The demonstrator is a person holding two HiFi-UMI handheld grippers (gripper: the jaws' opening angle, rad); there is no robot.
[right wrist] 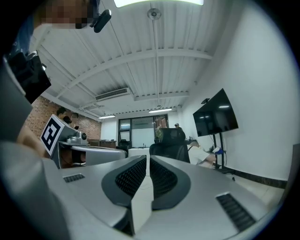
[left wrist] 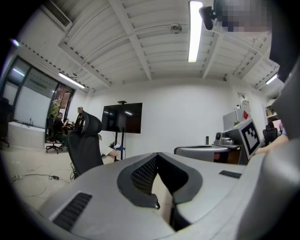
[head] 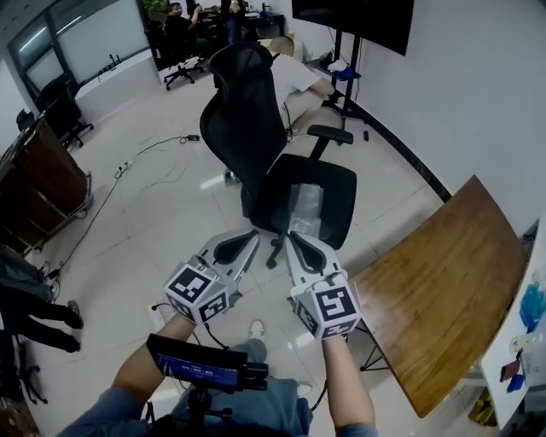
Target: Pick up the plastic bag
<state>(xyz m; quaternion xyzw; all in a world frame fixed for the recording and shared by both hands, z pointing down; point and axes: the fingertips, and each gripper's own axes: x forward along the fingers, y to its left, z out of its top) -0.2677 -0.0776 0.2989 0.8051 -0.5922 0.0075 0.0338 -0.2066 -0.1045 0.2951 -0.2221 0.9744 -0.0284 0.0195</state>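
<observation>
L tool (head: 253,235), R tool (head: 293,237) shut, empty

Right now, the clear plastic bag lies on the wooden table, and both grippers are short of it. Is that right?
No. The plastic bag lies on the seat of the black office chair, not on the wooden table, as the head view shows. The left gripper and right gripper are indeed short of it.

Two grippers, the left gripper (head: 247,239) and the right gripper (head: 299,243); one plastic bag (head: 305,203); one near office chair (head: 256,128); one wooden tabletop (head: 444,290); one dark screen (head: 354,21).
</observation>
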